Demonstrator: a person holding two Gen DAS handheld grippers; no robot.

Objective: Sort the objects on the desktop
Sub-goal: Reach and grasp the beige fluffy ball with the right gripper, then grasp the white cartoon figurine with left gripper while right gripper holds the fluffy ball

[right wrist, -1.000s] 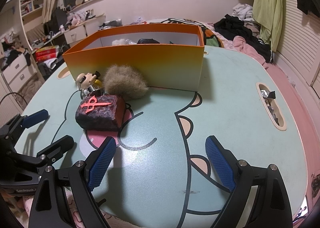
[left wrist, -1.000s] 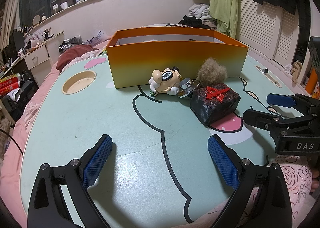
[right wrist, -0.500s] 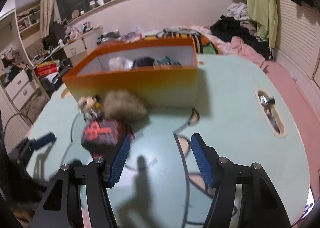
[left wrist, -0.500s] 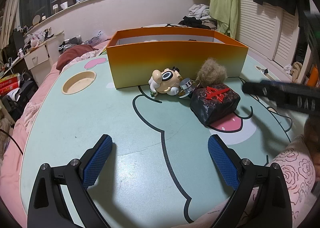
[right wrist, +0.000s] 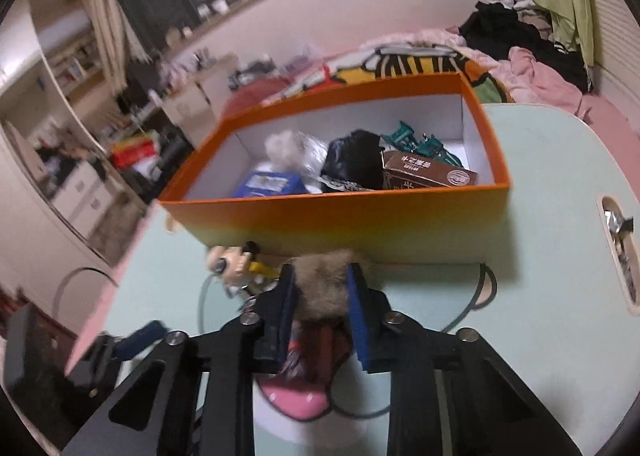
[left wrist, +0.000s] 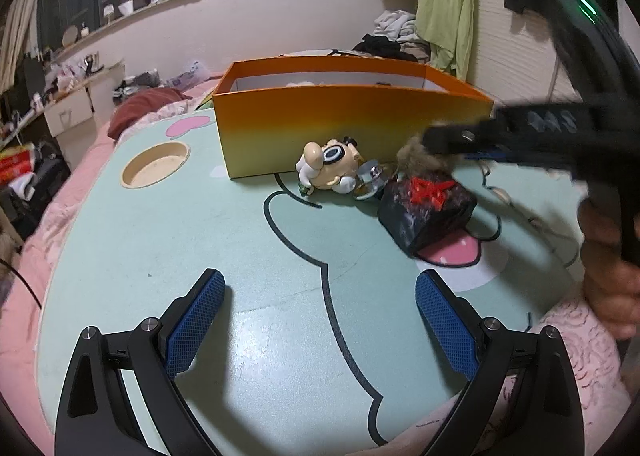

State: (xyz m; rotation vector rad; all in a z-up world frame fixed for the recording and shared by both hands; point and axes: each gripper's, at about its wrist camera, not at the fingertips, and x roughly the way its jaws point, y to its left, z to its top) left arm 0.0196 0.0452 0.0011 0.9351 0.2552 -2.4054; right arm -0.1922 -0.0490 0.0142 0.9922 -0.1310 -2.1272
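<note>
the table top [left wrist: 224,240] is pale green with a big cartoon face drawn in dark lines and a pink tongue [left wrist: 452,254]; a round cup hollow [left wrist: 155,169] sits toward one edge. pink bedding shows around the rim, and behind it the room is cluttered: a long window ledge with bottles, white drawers, heaped clothes, a green garment hanging by slatted doors.

the orange box [right wrist: 360,223] stands in the middle, already holding a blue packet, a black bag, a brown carton and something green. in front of it lie a cartoon figure [left wrist: 330,169], a small metal piece [left wrist: 370,179] and a dark block with a red mark [left wrist: 428,211].

the right gripper [right wrist: 322,288] is clamped on the fur ball [right wrist: 324,288], pads squeezing its sides, just before the box wall. the left gripper [left wrist: 316,320] hangs with jaws wide and nothing between them, low over bare table.
</note>
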